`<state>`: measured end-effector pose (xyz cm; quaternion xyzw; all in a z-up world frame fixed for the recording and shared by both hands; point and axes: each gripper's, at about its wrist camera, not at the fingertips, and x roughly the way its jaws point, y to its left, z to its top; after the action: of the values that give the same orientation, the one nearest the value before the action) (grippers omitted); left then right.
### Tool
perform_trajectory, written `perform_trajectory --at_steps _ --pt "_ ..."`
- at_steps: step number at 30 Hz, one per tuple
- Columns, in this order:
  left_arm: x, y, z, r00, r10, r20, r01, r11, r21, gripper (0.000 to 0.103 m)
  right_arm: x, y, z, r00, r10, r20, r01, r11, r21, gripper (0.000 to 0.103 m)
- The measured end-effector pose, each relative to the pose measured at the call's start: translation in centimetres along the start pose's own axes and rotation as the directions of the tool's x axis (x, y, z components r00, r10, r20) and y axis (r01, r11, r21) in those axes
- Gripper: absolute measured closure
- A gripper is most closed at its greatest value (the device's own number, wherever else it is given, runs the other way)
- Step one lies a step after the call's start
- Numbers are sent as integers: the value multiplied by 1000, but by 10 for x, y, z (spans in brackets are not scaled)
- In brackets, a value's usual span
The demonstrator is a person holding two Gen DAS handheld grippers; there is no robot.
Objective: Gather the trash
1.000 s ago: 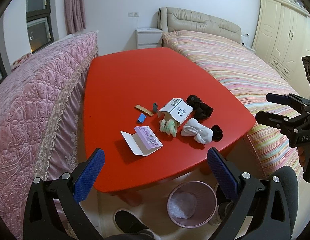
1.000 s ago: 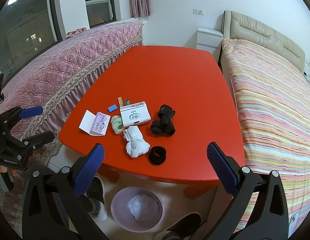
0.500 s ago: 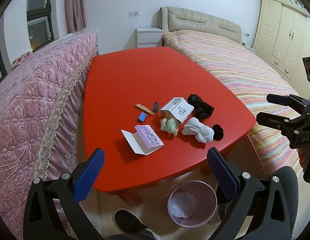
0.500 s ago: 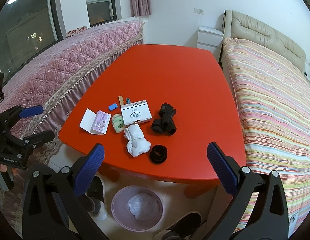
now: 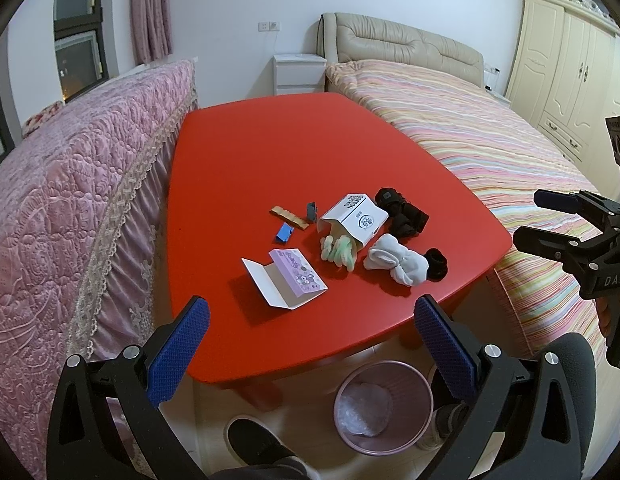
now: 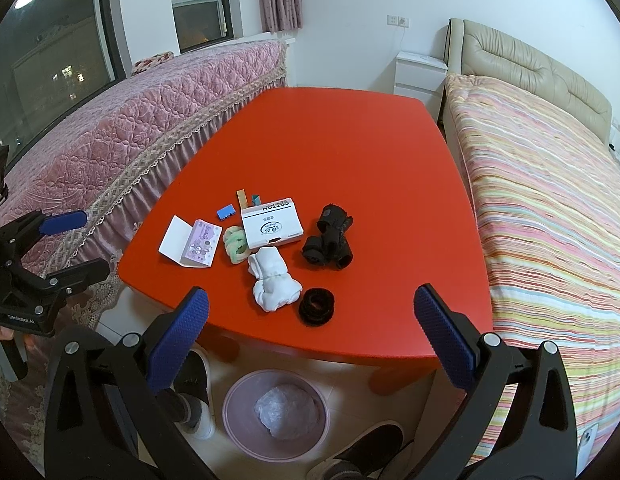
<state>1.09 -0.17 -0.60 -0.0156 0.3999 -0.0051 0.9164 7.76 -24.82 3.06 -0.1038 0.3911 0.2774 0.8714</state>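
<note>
On the red table (image 5: pixel 270 152) (image 6: pixel 349 152) lie a white carton (image 5: pixel 354 218) (image 6: pixel 272 227), an open purple-and-white box (image 5: pixel 284 280) (image 6: pixel 192 242), a small blue piece (image 5: pixel 285 233) (image 6: pixel 226 211), a tan strip (image 5: pixel 289 216), green hair ties (image 5: pixel 338 249) (image 6: pixel 234 241), white socks (image 5: pixel 395 260) (image 6: pixel 272 278) and black socks (image 5: pixel 401 212) (image 6: pixel 327 238). A pink bin (image 5: pixel 383 402) (image 6: pixel 276 414) stands on the floor under the near edge. My left gripper (image 5: pixel 310 344) (image 6: pixel 66 240) and right gripper (image 6: pixel 310 342) (image 5: pixel 549 220) are open, empty, held before the table.
A pink quilted bench (image 5: pixel 70 200) runs along the table's left side. A striped bed (image 6: pixel 549 200) runs along its right. A white nightstand (image 5: pixel 298 74) and a cream wardrobe (image 5: pixel 565 68) stand behind. The person's shoes (image 6: pixel 361 452) are beside the bin.
Both grippers have drifted slightly closer to the table; the objects sit a little lower in the views. Nothing was grasped or moved.
</note>
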Motion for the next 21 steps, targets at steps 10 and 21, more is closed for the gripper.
perform_trajectory --at_steps 10,21 --pt "4 3 -2 1000 -3 -12 3 1000 -11 6 5 -1 1 1000 3 -11 -3 1000 -2 3" --pt "38 22 14 994 -8 -113 -1 997 -80 6 41 -17 35 995 22 -100 -25 999 -23 3"
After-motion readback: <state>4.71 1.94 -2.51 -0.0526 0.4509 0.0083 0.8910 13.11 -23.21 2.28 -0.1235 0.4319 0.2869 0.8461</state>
